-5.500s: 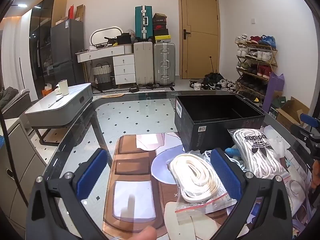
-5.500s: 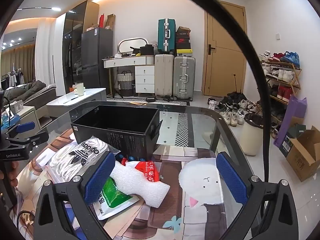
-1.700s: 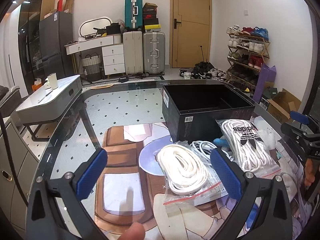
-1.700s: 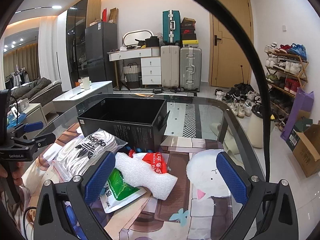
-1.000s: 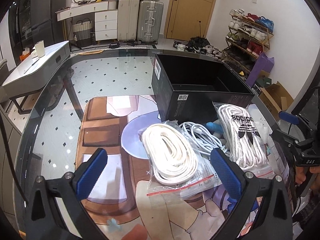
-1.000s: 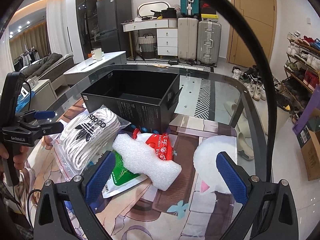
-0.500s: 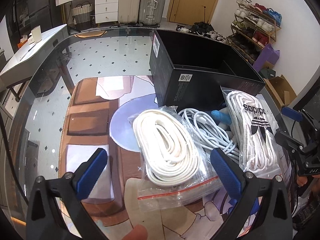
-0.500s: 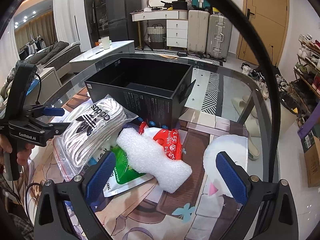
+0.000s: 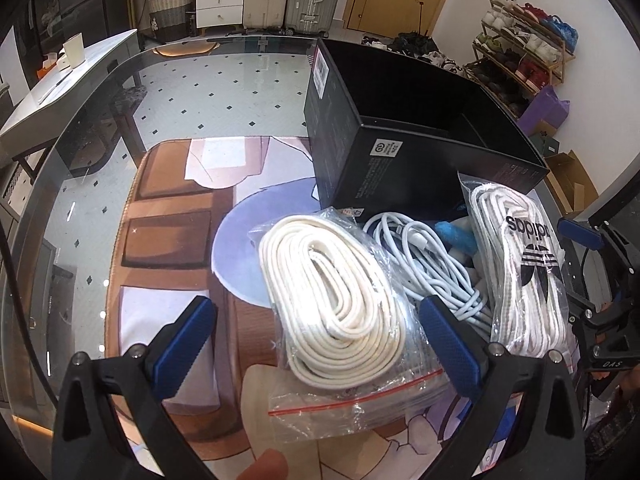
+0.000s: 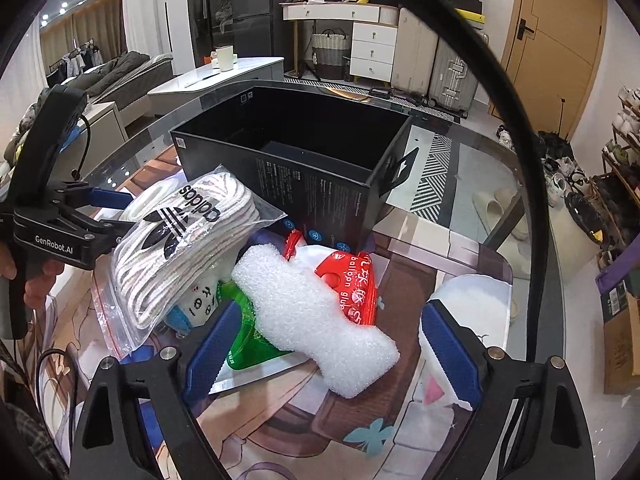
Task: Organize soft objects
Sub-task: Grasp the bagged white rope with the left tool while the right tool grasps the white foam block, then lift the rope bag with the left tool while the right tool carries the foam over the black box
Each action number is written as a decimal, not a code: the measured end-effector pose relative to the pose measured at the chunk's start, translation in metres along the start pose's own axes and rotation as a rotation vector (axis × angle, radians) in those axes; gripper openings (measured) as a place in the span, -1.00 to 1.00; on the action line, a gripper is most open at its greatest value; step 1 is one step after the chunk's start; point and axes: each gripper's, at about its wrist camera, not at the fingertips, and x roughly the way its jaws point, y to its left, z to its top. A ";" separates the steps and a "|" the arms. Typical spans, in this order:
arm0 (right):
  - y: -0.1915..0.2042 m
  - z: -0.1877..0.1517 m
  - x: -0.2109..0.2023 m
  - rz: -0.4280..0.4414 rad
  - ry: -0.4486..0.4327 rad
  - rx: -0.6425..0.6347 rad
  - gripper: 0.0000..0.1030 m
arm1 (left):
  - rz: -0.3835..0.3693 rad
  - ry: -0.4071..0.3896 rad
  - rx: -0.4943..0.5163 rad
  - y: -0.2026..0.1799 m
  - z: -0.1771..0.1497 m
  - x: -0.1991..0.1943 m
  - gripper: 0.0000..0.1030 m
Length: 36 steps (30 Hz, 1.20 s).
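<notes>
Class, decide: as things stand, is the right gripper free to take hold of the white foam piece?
Probably yes. The white foam piece lies on top of the pile, uncovered, between the right gripper's closing fingers, which do not yet press on it. Nothing blocks the way.

White foam piece [image 10: 316,320] just before the black box [image 10: 296,160], between the right gripper's [image 10: 326,344] closing jaws, untouched.

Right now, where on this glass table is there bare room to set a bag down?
The mat left of the black box and the rope bag is bare, and so is the box inside. Right of the foam piece, mat runs free to the table edge. In front of the box, bags, a cable bundle and packets overlap.
</notes>
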 end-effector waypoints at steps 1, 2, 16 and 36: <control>0.002 0.001 0.001 -0.003 0.000 -0.008 0.81 | 0.007 0.000 0.001 0.000 0.000 0.000 0.97; 0.003 0.003 0.002 -0.006 0.004 -0.013 0.81 | 0.013 0.000 0.001 0.000 0.000 0.001 0.95; 0.001 0.009 0.014 -0.008 0.057 0.010 0.25 | 0.078 -0.013 -0.018 0.011 0.001 -0.003 0.34; -0.009 0.006 0.007 0.052 0.082 0.082 -0.19 | 0.036 0.018 -0.001 0.014 0.005 -0.011 -0.27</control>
